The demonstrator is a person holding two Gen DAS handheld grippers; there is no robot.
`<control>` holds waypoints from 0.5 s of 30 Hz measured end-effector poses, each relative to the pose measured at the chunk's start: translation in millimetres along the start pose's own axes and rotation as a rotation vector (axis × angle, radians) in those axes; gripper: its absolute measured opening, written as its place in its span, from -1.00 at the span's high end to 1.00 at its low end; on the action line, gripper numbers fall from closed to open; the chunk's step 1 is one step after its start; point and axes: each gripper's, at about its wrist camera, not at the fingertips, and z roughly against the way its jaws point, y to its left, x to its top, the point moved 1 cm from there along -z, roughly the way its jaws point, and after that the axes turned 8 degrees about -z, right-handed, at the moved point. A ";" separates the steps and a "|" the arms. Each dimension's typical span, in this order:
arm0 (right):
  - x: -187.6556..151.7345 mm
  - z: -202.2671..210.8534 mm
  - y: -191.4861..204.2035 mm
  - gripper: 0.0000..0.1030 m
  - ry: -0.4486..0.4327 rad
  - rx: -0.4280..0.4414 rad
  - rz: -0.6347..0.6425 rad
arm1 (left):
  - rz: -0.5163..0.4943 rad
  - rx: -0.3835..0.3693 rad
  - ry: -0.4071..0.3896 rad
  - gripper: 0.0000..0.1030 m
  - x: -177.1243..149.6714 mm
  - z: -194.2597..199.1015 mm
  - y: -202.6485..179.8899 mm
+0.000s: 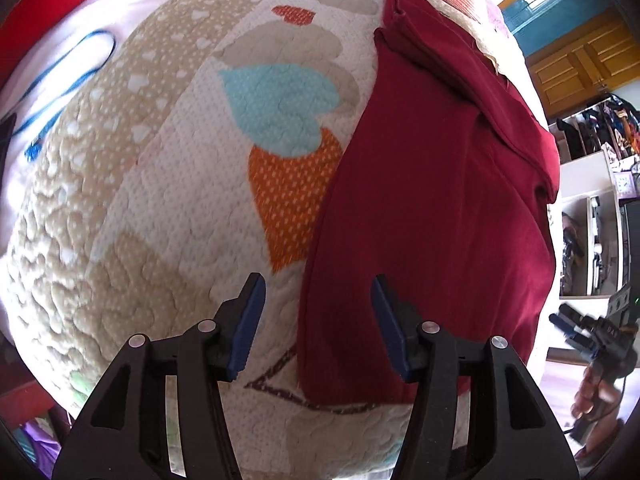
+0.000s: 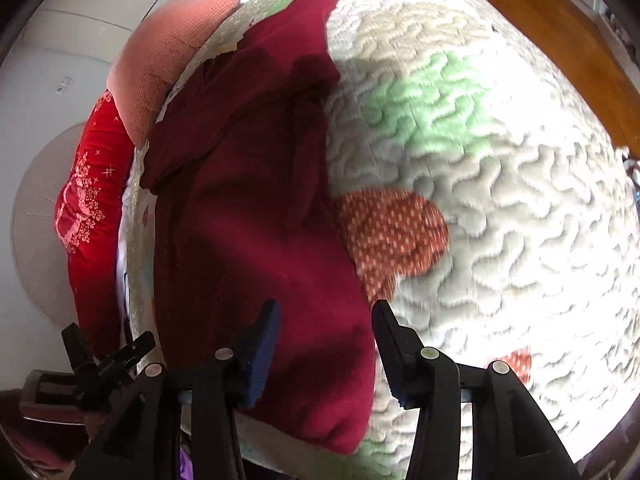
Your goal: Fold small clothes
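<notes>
The dark red garment (image 1: pixel 432 216) lies on a quilted bedspread (image 1: pixel 168 208) printed with hearts; its long axis runs from the near edge of the bed away from both cameras, toward a salmon ribbed cushion (image 2: pixel 168 60) at the far end. In the left wrist view it fills the right half of the bed, its straight left edge running beside an orange heart (image 1: pixel 292 200) and a light blue one (image 1: pixel 280 104); a folded-over flap lies across its far right part, with the narrow far end pointing up the picture. In the right wrist view the same garment (image 2: pixel 256 216) sits left of centre, its rounded near end hanging slightly over the bed's edge (the hem there looks rolled under, though blur makes this hard to judge).

The left gripper (image 1: pixel 318 316) hovers with its jaws spread, nothing between the blue pads; below the gap are the garment's left edge and bare quilt. The right gripper (image 2: pixel 324 348) is likewise spread; the cloth lies beneath its left finger but the pads do not press it.

The garment's far end is partly shadowed; whether it has sleeves or a collar I cannot tell. A bright red embroidered pillow (image 2: pixel 92 216) is half hidden behind the bedspread; a blue cord (image 1: pixel 64 88) on white cloth is blurred and cut off at the left.
</notes>
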 end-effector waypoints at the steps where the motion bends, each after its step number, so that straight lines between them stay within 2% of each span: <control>1: -8.2 -1.2 -6.9 0.11 0.014 0.001 -0.012 | 0.007 -0.002 0.006 -0.08 -4.7 0.1 3.7; 5: -29.6 -11.0 -24.4 0.11 0.056 0.033 -0.046 | 0.009 -0.012 0.034 -0.10 -18.3 -2.9 9.1; 15: -37.7 -31.6 -21.6 0.09 0.125 0.112 -0.007 | -0.011 -0.038 0.054 -0.10 -28.9 -16.3 -4.5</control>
